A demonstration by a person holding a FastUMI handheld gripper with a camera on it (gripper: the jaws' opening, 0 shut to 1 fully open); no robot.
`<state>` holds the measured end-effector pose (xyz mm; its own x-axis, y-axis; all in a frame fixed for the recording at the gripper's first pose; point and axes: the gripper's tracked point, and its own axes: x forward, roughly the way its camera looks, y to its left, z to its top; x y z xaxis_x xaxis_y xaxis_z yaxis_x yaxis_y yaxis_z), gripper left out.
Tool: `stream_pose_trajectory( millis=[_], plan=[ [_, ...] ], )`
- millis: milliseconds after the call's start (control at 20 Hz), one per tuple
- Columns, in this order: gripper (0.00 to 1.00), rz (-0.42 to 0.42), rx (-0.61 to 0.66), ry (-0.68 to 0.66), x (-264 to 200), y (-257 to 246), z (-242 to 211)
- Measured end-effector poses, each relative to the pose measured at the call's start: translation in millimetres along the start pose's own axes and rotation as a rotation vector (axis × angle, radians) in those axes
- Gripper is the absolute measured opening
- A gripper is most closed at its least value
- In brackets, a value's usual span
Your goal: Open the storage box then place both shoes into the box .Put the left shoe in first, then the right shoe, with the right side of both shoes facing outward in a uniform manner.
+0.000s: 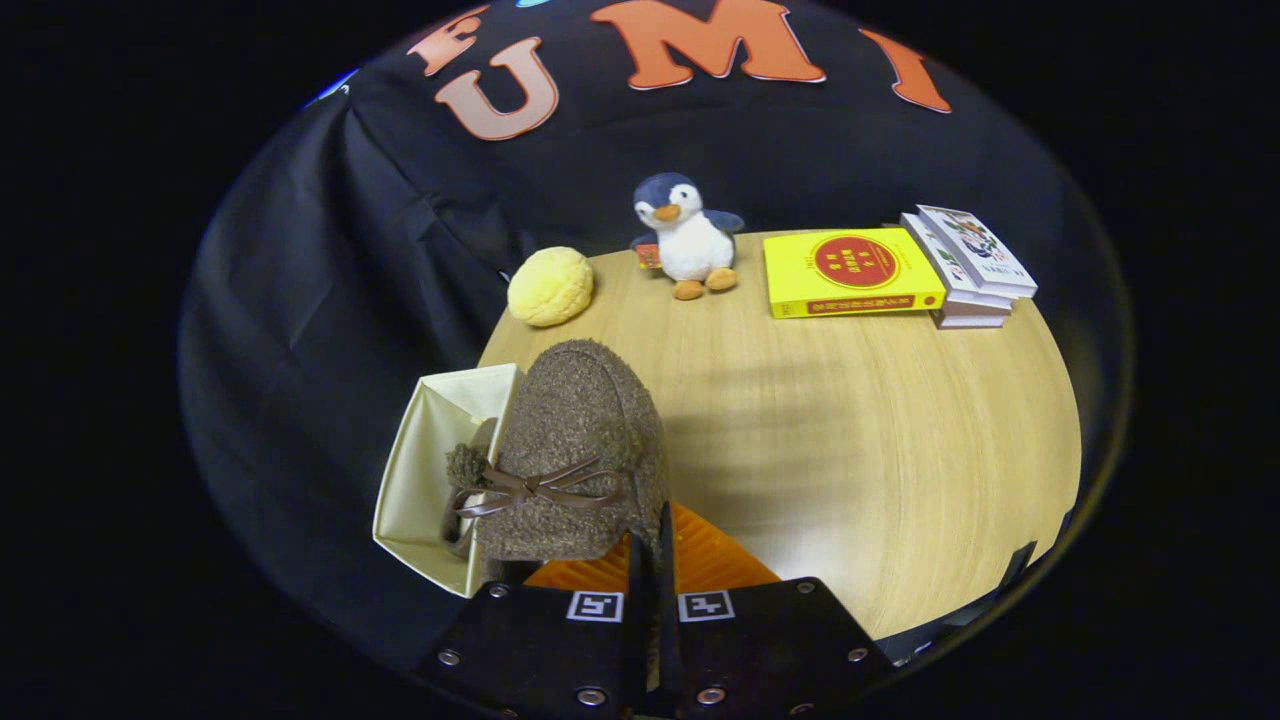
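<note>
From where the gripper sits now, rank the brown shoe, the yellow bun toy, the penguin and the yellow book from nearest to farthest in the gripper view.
1. Brown shoe: held at the gripper, fingers closed on its edge, over the cream box.
2. Yellow bun toy: beyond the shoe, at the table's left edge.
3. Penguin and yellow book: along the far edge, too close to call.

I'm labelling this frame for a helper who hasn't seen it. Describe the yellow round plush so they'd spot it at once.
Start at the wooden table and go to its far edge by the black cloth wall. There, beyond the shoe held at the gripper, the round plush lies beside the penguin. It alone is pale yellow and bun-shaped with a scored top.
</note>
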<state>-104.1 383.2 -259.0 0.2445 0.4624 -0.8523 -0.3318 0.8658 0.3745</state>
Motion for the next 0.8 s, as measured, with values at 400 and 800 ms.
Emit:
stream_pose_trajectory(
  millis=[400, 800],
  plan=[
    [0.06, 0.063, -0.093, 0.024, 30.6, 113.1, 7.8],
    [0.06, 0.031, -0.085, 0.089, 78.4, 157.5, -8.7]
  ],
)
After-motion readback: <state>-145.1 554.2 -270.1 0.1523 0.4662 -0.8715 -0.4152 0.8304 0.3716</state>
